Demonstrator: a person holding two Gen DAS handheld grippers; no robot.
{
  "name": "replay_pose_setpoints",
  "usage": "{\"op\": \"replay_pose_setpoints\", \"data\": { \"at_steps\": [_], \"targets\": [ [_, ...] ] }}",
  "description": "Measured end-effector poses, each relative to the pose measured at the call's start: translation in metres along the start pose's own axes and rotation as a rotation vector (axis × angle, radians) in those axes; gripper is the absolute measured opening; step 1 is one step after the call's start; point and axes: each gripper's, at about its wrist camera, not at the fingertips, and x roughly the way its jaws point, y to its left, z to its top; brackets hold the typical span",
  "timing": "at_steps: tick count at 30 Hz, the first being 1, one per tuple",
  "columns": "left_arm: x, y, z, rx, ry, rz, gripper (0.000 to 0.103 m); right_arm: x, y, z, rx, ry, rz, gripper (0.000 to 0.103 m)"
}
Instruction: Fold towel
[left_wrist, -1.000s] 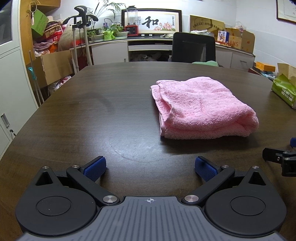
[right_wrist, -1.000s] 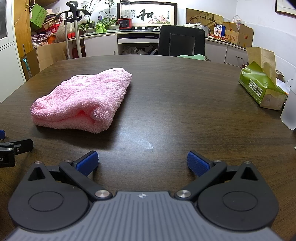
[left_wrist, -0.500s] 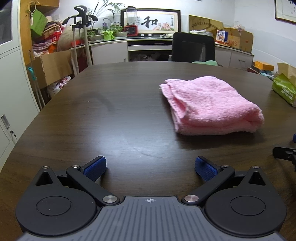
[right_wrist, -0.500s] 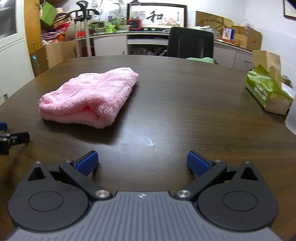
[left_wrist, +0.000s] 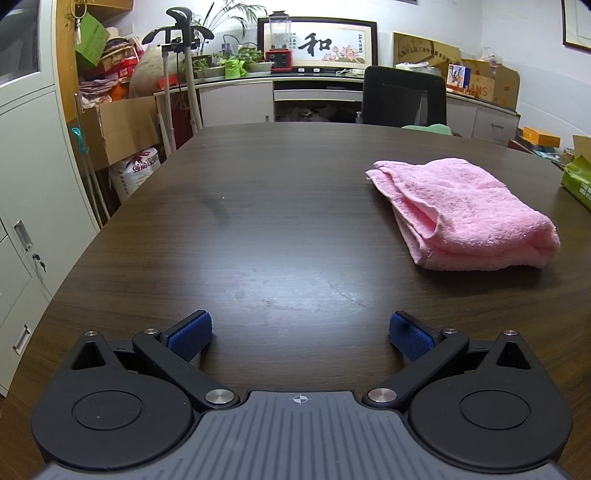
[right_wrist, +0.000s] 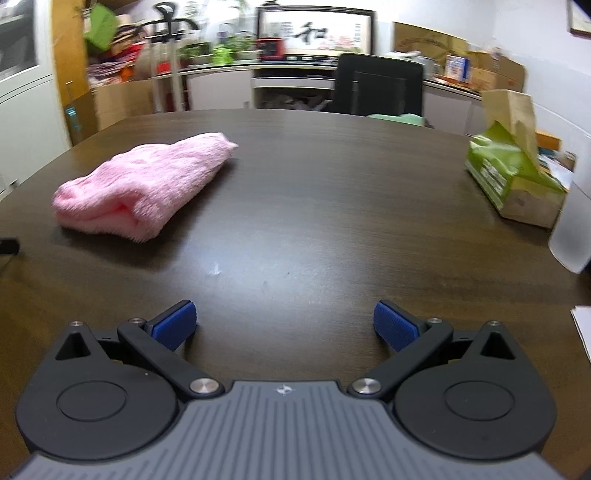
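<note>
A pink towel (left_wrist: 465, 212) lies folded in a thick bundle on the dark wooden table (left_wrist: 277, 221). In the left wrist view it is ahead and to the right; in the right wrist view the towel (right_wrist: 144, 192) is ahead and to the left. My left gripper (left_wrist: 299, 334) is open and empty, low over the table, well short of the towel. My right gripper (right_wrist: 284, 325) is open and empty too, also apart from the towel. A tip of the left gripper (right_wrist: 9, 245) shows at the right wrist view's left edge.
A green tissue pack (right_wrist: 513, 177) and a translucent white container (right_wrist: 572, 225) stand on the table's right side. A black office chair (left_wrist: 404, 98) is at the far edge. Cabinets, boxes and plants line the back wall.
Both grippers have drawn back and apart: the towel has slid to the right in the left view and sits farther off in the right view. The towel itself has not moved.
</note>
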Motion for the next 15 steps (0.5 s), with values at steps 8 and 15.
{"op": "replay_pose_setpoints", "data": {
  "at_steps": [8, 15],
  "targets": [
    [-0.0008, -0.0002, -0.0002, 0.004, 0.001, 0.001, 0.103, -0.0019, -0.0049, -0.001, -0.008, 0.001, 0.009, 0.103],
    [-0.0011, 0.0001, -0.001, 0.006, 0.001, -0.007, 0.103, -0.0018, -0.0058, -0.0009, -0.008, 0.003, 0.009, 0.103]
  ]
}}
